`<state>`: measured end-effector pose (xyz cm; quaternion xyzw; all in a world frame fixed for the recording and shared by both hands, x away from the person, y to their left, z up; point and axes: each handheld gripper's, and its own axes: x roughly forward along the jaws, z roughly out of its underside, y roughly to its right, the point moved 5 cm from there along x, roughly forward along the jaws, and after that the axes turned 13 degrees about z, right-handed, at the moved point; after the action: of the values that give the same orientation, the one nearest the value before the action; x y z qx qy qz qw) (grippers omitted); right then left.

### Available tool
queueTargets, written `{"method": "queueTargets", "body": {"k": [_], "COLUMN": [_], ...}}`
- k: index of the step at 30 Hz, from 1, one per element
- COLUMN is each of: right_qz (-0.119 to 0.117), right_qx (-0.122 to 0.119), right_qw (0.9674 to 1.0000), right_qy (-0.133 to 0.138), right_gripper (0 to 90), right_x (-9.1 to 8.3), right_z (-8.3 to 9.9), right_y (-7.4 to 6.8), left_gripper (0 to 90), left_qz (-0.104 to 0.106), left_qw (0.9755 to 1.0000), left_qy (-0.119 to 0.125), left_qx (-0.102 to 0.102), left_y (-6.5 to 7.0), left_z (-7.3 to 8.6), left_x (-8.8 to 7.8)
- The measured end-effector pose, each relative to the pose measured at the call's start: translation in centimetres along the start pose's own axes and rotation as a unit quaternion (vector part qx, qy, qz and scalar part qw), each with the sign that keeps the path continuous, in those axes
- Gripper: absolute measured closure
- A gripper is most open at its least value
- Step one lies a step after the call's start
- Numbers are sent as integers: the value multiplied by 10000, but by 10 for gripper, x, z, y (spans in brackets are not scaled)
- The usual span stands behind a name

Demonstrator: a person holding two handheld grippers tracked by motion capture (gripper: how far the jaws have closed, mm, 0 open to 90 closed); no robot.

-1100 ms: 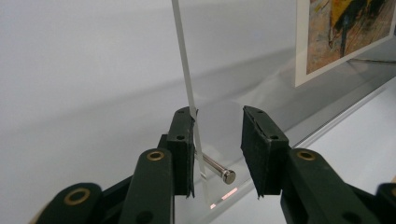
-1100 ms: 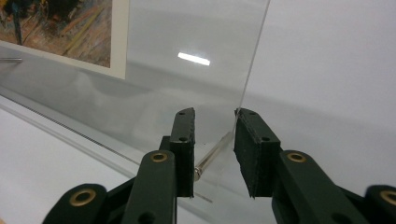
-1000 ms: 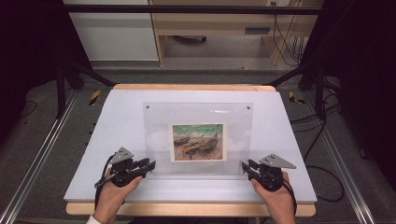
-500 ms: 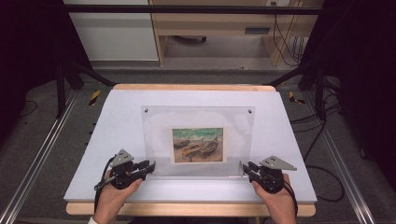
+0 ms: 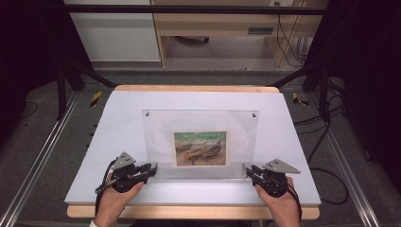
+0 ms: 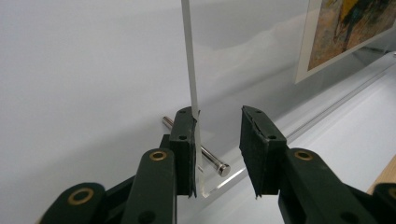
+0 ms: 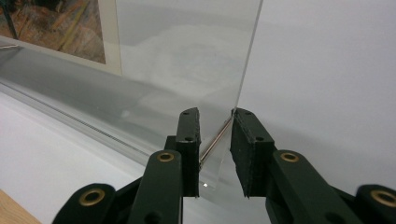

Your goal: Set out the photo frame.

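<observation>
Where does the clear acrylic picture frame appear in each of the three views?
High view: clear acrylic picture frame at table centre, between both grippers.
Left gripper view: its edge rises from between the jaws.
Right gripper view: its panel fills upper centre.
Shared landmark: the boat painting.

The clear frame [image 5: 201, 144] stands up in the middle of the white table [image 5: 123, 118] like a wall, so nothing can pass straight through there. There is lots of bare table on the left side, the right side and along the top of the high view. At the bottom, the left gripper [image 5: 150, 169] and right gripper [image 5: 249, 171] block the frame's two lower corners, and a metal pin [image 6: 205, 154] sticks out there.
</observation>
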<state>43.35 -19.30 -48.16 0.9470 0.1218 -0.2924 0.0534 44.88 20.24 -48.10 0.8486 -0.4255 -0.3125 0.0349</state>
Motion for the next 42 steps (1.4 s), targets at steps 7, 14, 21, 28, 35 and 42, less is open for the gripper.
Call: {"method": "queueTargets", "body": {"k": [7, 14, 21, 28, 35, 42], "right_qz": [8, 6, 28, 24, 27, 35], "right_qx": [-18, -89, -141, -138, -153, -207], "right_qw": [10000, 9999, 9999, 9999, 9998, 9997], "right_qy": [-17, -52, -81, -96, -101, -95], "right_gripper": [730, 731, 731, 732, 731, 731], "right_x": [-1, -2, -3, -3, -3, -3], "right_z": [1, 3, 5, 5, 6, 6], "right_y": [-1, -1, -2, -2, -2, -2], "left_gripper": [657, 656, 656, 655, 653, 649], "left_qz": [22, 43, 44, 37, 38, 26], "left_qw": [10000, 9999, 9998, 9998, 9998, 9998], "left_qy": [-49, -107, -171, -171, -175, -186], "left_qx": [15, -14, 31, 31, 28, 33], "left_y": [0, 1, 1, 2, 2, 2], "left_z": [1, 3, 4, 4, 4, 5], "left_x": [0, -1, -1, -1, -1, -1]}}
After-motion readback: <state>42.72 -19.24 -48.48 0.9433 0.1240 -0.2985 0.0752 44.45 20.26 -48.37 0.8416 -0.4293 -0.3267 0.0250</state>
